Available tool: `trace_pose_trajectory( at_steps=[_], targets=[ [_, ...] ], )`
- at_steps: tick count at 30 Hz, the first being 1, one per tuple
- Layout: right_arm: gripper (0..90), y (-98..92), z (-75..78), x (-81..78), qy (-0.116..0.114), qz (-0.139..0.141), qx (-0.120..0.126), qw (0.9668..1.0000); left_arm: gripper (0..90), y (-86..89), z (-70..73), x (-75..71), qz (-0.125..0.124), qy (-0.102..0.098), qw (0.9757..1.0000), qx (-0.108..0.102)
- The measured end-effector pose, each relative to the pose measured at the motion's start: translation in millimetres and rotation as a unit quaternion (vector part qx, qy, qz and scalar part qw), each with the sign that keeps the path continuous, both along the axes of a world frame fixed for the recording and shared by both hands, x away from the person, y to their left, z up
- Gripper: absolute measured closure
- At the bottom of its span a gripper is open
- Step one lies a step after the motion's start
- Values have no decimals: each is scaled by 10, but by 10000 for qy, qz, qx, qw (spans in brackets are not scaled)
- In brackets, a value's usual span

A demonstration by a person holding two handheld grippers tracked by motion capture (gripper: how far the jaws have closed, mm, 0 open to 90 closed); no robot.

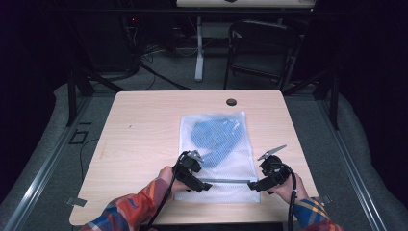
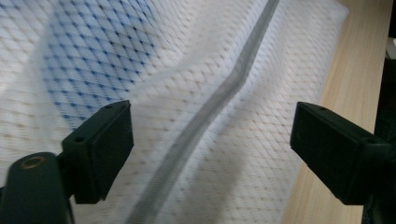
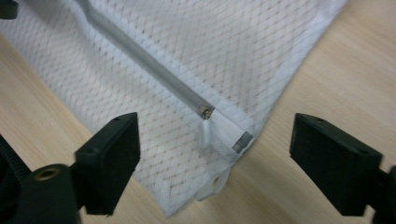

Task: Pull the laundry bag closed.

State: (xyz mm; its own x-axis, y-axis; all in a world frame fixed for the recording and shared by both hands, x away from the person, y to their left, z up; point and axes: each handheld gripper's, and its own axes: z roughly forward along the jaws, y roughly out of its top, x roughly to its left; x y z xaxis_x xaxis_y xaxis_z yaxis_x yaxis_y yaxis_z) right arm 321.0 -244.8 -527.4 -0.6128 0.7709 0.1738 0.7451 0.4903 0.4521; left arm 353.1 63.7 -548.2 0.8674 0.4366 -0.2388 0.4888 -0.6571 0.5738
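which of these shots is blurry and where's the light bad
High view: table well lit, room around it dark. Left gripper view: mesh bag and grey zipper smeared by blur, with soft shadow under the jaws. Right gripper view: sharper, the zipper end crisp, the edges soft.

White mesh bag (image 1: 219, 149) flat on worktop (image 1: 144, 125), blue cloth (image 1: 216, 135) inside. Left tongs (image 1: 206, 186) and right tongs (image 1: 252, 185) sit at either end of the grey zipper (image 1: 226, 181) along its near edge.
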Motion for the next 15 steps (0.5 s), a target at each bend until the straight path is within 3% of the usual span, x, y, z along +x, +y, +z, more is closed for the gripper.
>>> trace_pose_trajectory(
  at_steps=[4, 6, 11, 15],
  targets=[
    [52, -120, 53, -35, -274, -238, 95, 9993, 8, 97, 134, -15, 162, -127, 9998, -69],
    [0, -194, 72, -55, -471, -360, 23, 9982, 0, 187, 208, -26, 289, -197, 9992, -171],
    [0, -396, 118, -130, -870, -811, -15, 9929, 0, 483, 347, 6, 671, -319, 9964, -419],
    [0, -536, 102, -167, -954, -1150, -223, 9885, 0, 759, 373, 54, 1060, -384, 9926, -445]
  ],
)
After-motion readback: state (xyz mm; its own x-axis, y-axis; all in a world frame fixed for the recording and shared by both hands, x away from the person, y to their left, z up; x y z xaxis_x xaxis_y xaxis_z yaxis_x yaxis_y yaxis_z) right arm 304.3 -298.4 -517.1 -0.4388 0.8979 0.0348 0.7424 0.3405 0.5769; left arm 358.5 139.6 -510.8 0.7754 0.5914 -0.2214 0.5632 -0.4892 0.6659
